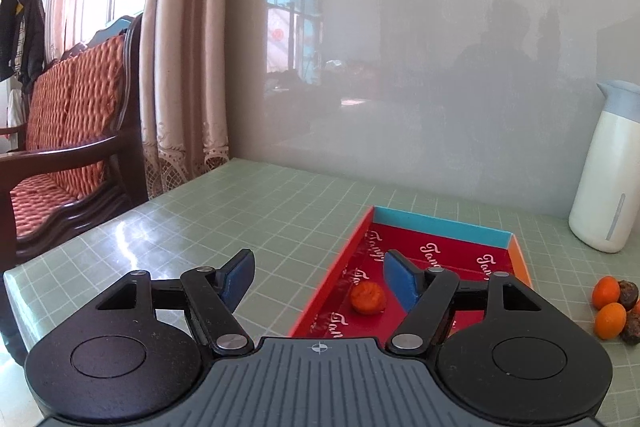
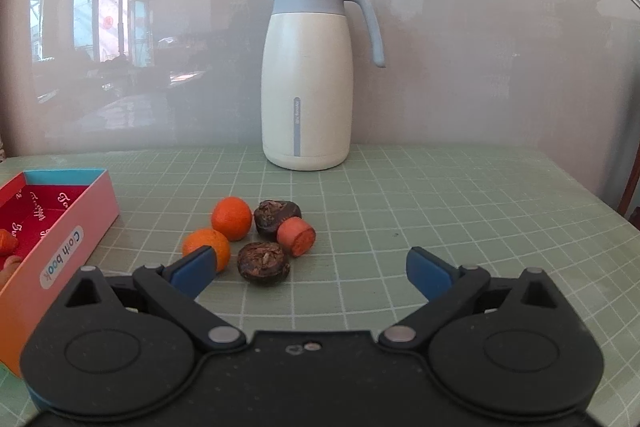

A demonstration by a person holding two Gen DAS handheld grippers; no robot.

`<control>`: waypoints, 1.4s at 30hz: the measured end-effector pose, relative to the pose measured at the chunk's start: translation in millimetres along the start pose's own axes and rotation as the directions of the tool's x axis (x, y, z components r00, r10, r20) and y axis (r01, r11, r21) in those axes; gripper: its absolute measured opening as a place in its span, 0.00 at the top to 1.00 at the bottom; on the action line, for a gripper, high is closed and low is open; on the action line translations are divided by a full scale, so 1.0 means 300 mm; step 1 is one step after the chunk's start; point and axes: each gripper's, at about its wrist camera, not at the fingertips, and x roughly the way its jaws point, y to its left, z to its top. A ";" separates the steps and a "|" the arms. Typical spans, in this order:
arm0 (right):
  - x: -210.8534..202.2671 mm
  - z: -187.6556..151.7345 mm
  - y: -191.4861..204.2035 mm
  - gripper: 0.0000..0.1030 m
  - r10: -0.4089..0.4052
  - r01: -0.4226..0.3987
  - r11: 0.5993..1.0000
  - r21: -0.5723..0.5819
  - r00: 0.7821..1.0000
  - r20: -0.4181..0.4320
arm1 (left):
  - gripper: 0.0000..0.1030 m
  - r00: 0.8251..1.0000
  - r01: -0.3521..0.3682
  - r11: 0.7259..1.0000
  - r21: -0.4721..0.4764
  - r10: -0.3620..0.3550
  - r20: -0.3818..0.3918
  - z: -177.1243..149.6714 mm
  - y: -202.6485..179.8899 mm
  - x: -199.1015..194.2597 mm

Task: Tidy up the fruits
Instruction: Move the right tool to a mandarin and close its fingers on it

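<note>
Colours and patterns on the table

The table [image 2: 440, 195] is pale green with a grid of thin white lines. The box [image 1: 440, 227] is red inside with white script letters, has a light blue end wall and a pink to orange outer side. Two oranges [image 2: 232, 218] are bright orange, two dark fruits [image 2: 264, 261] are brown and rough, and a carrot piece [image 2: 297, 236] is reddish orange. The jug [image 2: 306, 83] is cream white with a grey-blue top, handle and stripe. Both grippers are black with blue pads [image 2: 192, 269]. The sofa cushion [image 1: 72, 107] has an orange-red woven pattern; the curtain [image 1: 188, 47] is beige.
</note>
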 end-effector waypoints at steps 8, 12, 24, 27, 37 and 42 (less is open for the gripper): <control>0.029 0.015 0.074 0.17 0.128 -0.128 0.992 -0.010 0.992 -0.013 | 0.22 0.993 -0.114 0.989 -0.095 0.114 -0.003 -0.016 0.152 -0.012; 0.062 0.022 0.107 0.20 0.173 -0.173 0.985 0.003 0.984 -0.032 | 0.21 0.986 -0.164 0.980 -0.111 0.165 -0.002 -0.029 0.216 -0.019; 0.173 0.031 0.171 0.35 0.179 -0.176 0.984 0.038 0.979 -0.096 | 0.15 0.963 -0.266 0.938 -0.221 0.269 -0.020 -0.045 0.404 0.009; 0.198 0.036 0.180 0.36 0.166 -0.163 0.986 0.037 0.981 -0.101 | 0.15 0.957 -0.285 0.930 -0.231 0.288 -0.018 -0.050 0.426 0.007; 0.237 0.027 0.234 0.39 0.130 -0.136 0.989 -0.065 0.987 -0.098 | 0.12 0.942 -0.331 0.911 -0.246 0.336 -0.024 -0.058 0.502 0.011; 0.237 0.019 0.251 0.49 0.133 -0.141 0.986 -0.087 0.986 -0.096 | 0.12 0.942 -0.331 0.906 -0.262 0.334 -0.035 -0.060 0.519 0.014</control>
